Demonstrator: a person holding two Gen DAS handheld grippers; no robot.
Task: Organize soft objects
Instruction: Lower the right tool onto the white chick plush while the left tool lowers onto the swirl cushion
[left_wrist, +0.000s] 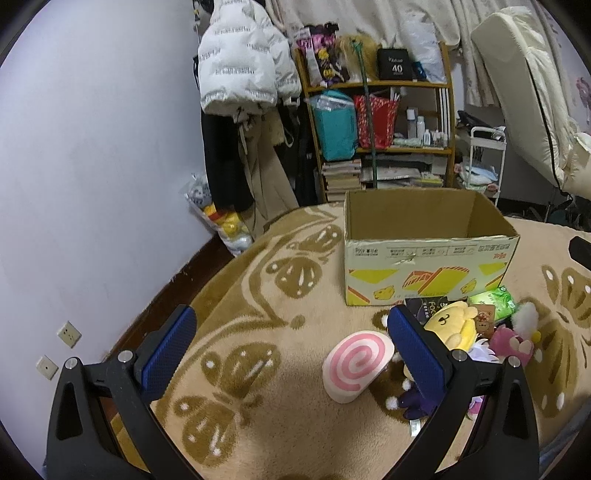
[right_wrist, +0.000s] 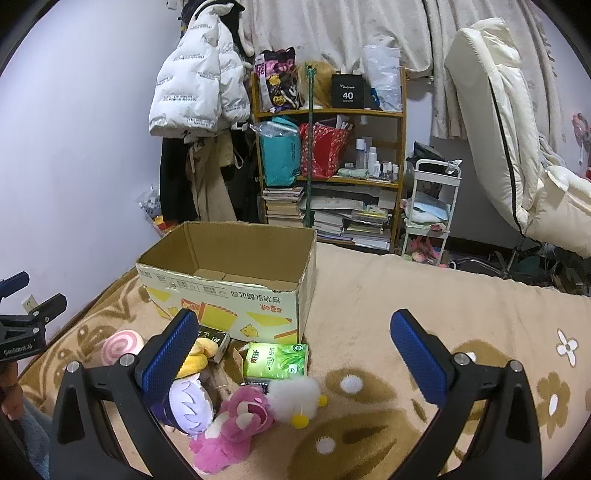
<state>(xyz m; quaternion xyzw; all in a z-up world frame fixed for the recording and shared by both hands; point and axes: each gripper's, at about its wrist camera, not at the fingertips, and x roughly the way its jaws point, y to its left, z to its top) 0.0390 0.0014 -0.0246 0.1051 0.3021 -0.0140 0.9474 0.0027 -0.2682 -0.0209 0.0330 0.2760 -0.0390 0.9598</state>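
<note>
An open cardboard box (left_wrist: 428, 254) (right_wrist: 229, 280) stands on the patterned blanket. In front of it lie soft toys: a pink swirl cushion (left_wrist: 356, 363) (right_wrist: 122, 343), a yellow plush (left_wrist: 452, 323) (right_wrist: 197, 354), a pink bear (right_wrist: 240, 417) (left_wrist: 511, 341), a white fluffy plush (right_wrist: 295, 397), and a purple-haired doll (right_wrist: 188, 404). My left gripper (left_wrist: 291, 332) is open above the blanket, the swirl cushion just inside its right finger. My right gripper (right_wrist: 295, 336) is open above the toys and empty. The left gripper also shows in the right wrist view (right_wrist: 26, 317).
A green tissue pack (right_wrist: 277, 362) (left_wrist: 495, 301) and a dark small box (right_wrist: 216, 339) lie among the toys. A cluttered shelf (right_wrist: 328, 166), hanging coats (right_wrist: 199, 122), a white cart (right_wrist: 430, 206) and a folded mattress (right_wrist: 517, 147) stand beyond the bed.
</note>
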